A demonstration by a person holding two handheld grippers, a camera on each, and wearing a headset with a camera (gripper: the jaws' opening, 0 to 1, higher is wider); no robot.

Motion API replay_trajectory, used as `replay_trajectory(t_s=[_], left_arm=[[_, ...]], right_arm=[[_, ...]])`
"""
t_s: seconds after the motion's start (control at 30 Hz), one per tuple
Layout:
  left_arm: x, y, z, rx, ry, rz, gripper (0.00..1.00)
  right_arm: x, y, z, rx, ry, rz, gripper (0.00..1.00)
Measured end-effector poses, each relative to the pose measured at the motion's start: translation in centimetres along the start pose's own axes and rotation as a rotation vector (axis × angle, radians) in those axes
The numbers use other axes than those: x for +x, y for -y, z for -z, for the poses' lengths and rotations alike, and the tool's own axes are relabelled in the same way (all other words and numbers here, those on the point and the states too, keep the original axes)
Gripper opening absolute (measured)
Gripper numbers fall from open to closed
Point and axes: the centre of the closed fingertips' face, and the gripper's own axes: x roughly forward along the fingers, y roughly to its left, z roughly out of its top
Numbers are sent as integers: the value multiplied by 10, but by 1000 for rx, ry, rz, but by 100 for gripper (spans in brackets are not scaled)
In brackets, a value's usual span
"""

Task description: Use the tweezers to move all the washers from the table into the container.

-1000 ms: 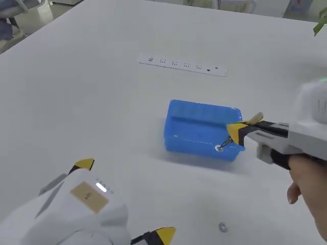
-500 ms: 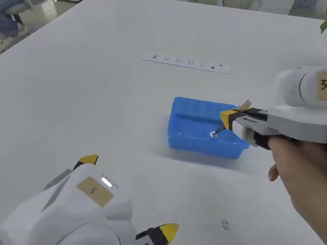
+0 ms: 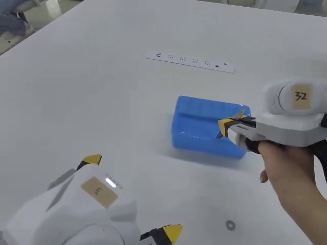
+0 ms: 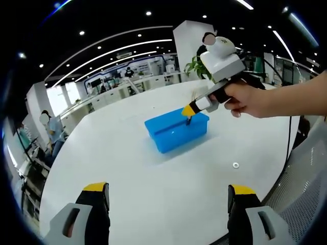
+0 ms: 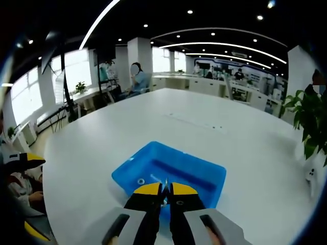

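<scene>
Head view, right of centre: the right hand-held gripper [image 3: 230, 124], gripped by a hand [image 3: 288, 171], reaches over the right end of the blue container [image 3: 202, 120] on the white counter [image 3: 102, 87]. Right gripper view shows its jaws drawn together, clamped on the thin tweezers [image 5: 166, 181], whose tips point down into the container. One washer [image 5: 141, 181] lies on the container floor just left of the tips. Whether the tweezers carry anything, I cannot tell. A second washer [image 3: 230, 224] lies on the counter at the lower right of the head view, well apart from the container. The left hand-held gripper [image 3: 132, 196] sits at the lower left, its jaws wide apart. A power strip [image 3: 190, 61] lies above the container in the frame.
</scene>
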Motion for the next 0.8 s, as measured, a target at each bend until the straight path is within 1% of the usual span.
replay_trajectory(t_s=[0.17, 0.57, 0.7, 0.8], left_arm=[[0, 0, 1, 0, -4, 1, 99], [1, 0, 1, 1, -7, -1, 99], [2, 0, 2, -6, -12, 4, 99], [1, 0, 1, -6, -8, 2, 99]], right_arm=[[5, 1, 3, 8, -13, -4, 2], [10, 1, 12, 19, -35, -5, 2], [8, 2, 10, 13, -27, 5, 3], [-1, 2, 2, 35, 1, -5, 3]])
